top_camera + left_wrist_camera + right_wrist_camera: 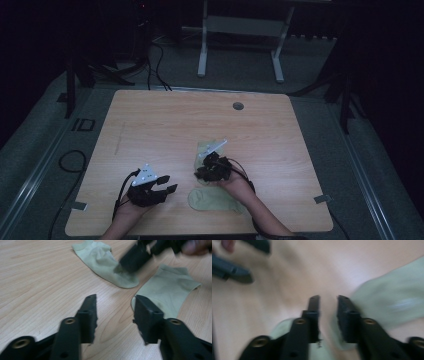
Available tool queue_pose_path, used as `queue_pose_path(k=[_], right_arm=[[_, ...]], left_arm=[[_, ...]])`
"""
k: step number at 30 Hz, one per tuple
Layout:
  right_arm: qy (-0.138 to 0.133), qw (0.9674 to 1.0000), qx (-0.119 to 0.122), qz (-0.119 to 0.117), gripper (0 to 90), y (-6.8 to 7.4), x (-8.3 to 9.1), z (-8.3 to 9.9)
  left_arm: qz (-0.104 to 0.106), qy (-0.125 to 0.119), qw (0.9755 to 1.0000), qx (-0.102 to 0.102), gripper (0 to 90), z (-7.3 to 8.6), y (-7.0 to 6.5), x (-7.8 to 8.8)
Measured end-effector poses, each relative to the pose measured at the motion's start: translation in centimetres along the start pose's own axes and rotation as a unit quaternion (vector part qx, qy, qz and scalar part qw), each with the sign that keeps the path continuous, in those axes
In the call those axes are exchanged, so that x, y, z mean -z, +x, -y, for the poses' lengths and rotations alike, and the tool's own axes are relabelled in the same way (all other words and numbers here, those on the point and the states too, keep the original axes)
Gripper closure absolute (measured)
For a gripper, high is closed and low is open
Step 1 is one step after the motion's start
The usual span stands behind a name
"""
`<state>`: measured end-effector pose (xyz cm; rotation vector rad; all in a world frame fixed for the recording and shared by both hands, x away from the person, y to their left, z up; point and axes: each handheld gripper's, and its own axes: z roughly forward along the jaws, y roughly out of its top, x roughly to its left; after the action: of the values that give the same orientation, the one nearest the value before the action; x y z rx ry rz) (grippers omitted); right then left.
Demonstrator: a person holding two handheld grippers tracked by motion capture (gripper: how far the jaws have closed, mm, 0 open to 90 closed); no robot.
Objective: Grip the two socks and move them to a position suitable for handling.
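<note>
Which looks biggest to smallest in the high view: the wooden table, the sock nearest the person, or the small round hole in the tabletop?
1. The wooden table, by far the largest.
2. The near sock, partly covered by the person's right hand, so its full size is unsure.
3. The round hole, clearly the smallest.

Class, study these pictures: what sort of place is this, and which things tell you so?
Probably a lab or recording room: a bare wooden table on grey carpet, cables trailing across the floor, and a metal stand behind.

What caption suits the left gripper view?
Open left gripper faces two pale green socks on a wooden table.
</note>
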<state>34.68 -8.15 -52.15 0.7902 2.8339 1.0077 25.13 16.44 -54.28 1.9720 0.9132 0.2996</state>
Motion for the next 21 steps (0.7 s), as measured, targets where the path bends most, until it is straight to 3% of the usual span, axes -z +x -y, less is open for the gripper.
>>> queue_pose_path(k=[2, 3, 4, 5, 7, 10, 14, 15, 16, 19, 21], right_arm=[[-0.011, 0.9987, 0.008, 0.049, 89.8, -1.0, 1.3, -0.6], [-0.011, 0.9987, 0.008, 0.049, 89.8, -1.0, 1.3, -0.6], [-0.016, 0.9981, 0.002, 0.06, 89.9, -1.8, 1.9, -0.9], [-0.02, 0.9962, -0.004, 0.084, 90.0, -3.3, 2.8, -1.5], [-0.019, 0.9944, -0.002, 0.104, 90.0, -4.4, 3.2, -2.0], [-0.004, 0.9919, 0.001, 0.127, 90.0, -6.3, 2.5, -2.8], [0.026, 0.9903, 0.009, 0.136, 90.0, -7.7, 0.6, -3.5], [0.026, 0.9903, 0.009, 0.136, 90.0, -7.7, 0.6, -3.5], [0.032, 0.9904, 0.007, 0.134, 90.0, -8.0, 0.1, -3.7], [0.058, 0.9889, 0.013, 0.136, 90.0, -8.5, -2.2, -3.8], [0.072, 0.9875, 0.015, 0.139, 90.0, -8.8, -3.0, -3.6]], left_arm=[[0.005, 0.007, 1.0, -0.004, 62.6, -0.4, -0.1, -0.4], [0.005, 0.007, 1.0, -0.004, 68.5, -0.4, -0.1, -0.4], [0.004, 0.008, 0.9999, -0.012, 68.5, -1.0, -0.4, -0.9], [0.008, 0.008, 0.9998, -0.014, 78.6, -1.3, -0.6, -1.1], [0.006, 0.01, 0.9997, -0.023, 83.7, -2.2, -1.1, -1.9], [0.019, 0.023, 0.999, -0.035, 89.5, -3.7, -2.1, -3.6], [0.017, 0.054, 0.9974, -0.046, 89.6, -5.3, -3.4, -6.6], [0.017, 0.054, 0.9974, -0.046, 89.6, -5.3, -3.4, -6.6], [0.009, 0.077, 0.9961, -0.042, 89.6, -5.8, -3.5, -8.3], [0.001, 0.1, 0.9945, -0.03, 89.7, -6.1, -3.4, -10.1], [-0.004, 0.117, 0.9925, -0.036, 89.7, -6.0, -3.3, -10.9]])
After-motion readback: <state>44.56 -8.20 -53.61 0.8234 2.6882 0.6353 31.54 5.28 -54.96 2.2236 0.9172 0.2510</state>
